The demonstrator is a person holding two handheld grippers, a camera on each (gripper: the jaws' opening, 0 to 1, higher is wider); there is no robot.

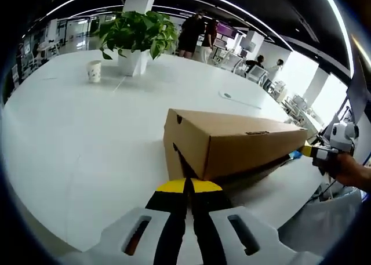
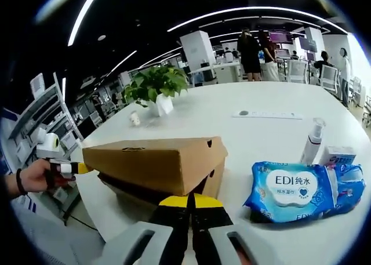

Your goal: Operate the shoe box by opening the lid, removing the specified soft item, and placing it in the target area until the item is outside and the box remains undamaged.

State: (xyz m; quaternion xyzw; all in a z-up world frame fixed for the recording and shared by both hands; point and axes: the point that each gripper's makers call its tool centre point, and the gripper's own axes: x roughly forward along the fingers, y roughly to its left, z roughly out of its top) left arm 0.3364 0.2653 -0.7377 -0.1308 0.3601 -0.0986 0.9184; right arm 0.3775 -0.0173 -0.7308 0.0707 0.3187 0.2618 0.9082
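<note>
**Both jaws closed at opposite ends of the box**

My left gripper (image 1: 188, 187) had its yellow-tipped black jaws pressed together, empty, just short of one end of the plain brown cardboard shoe box (image 1: 232, 143) on the smooth white counter (image 1: 75, 137). The box's lid sat tilted, raised along one long side above a dark gap. My right gripper (image 2: 189, 201) was likewise closed on nothing at the box's opposite end. Beside it lay a soft, crinkled blue pack of wet wipes (image 2: 301, 189), with a slim white pump bottle (image 2: 313, 138) standing behind it.
</note>
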